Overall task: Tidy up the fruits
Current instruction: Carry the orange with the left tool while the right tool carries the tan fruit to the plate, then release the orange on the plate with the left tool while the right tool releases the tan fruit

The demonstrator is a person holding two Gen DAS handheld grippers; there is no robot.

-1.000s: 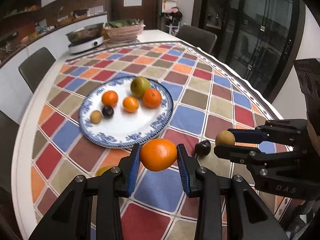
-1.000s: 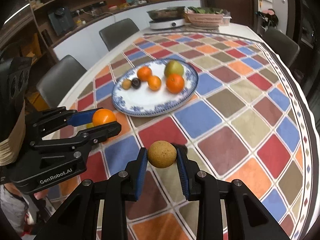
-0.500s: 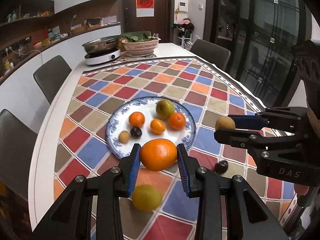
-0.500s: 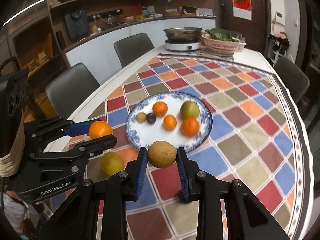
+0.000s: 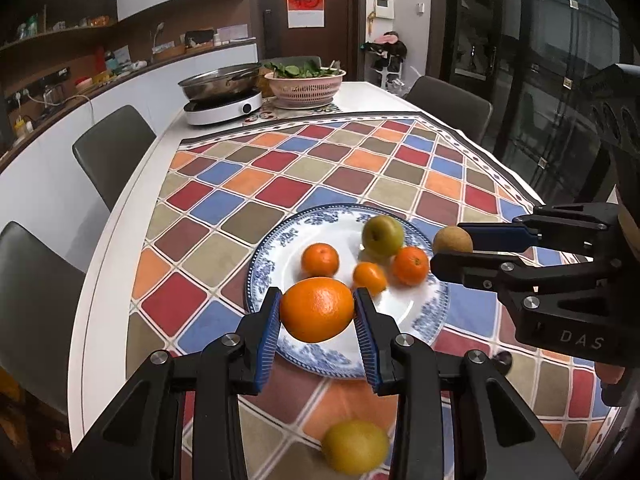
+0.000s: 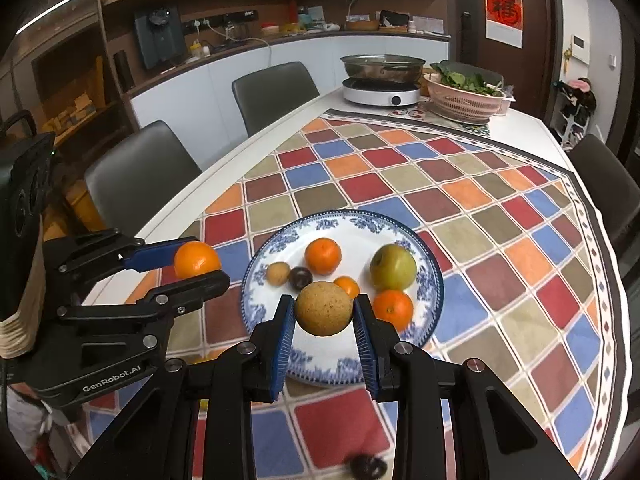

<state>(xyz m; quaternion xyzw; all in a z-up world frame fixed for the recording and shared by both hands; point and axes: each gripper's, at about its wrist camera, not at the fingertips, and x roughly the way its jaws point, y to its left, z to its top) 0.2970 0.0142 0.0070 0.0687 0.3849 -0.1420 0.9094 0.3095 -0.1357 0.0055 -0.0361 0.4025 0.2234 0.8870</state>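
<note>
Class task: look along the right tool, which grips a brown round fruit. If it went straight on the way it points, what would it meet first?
Probably the blue-and-white plate: the right tool, shut on the brown fruit, tilts down toward it. The small orange just beyond might be met first; depth is unclear.

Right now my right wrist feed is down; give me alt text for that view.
The right gripper clamps a brown round fruit above the near rim of the blue-patterned plate of fruit. At left, the left gripper holds an orange.
</note>
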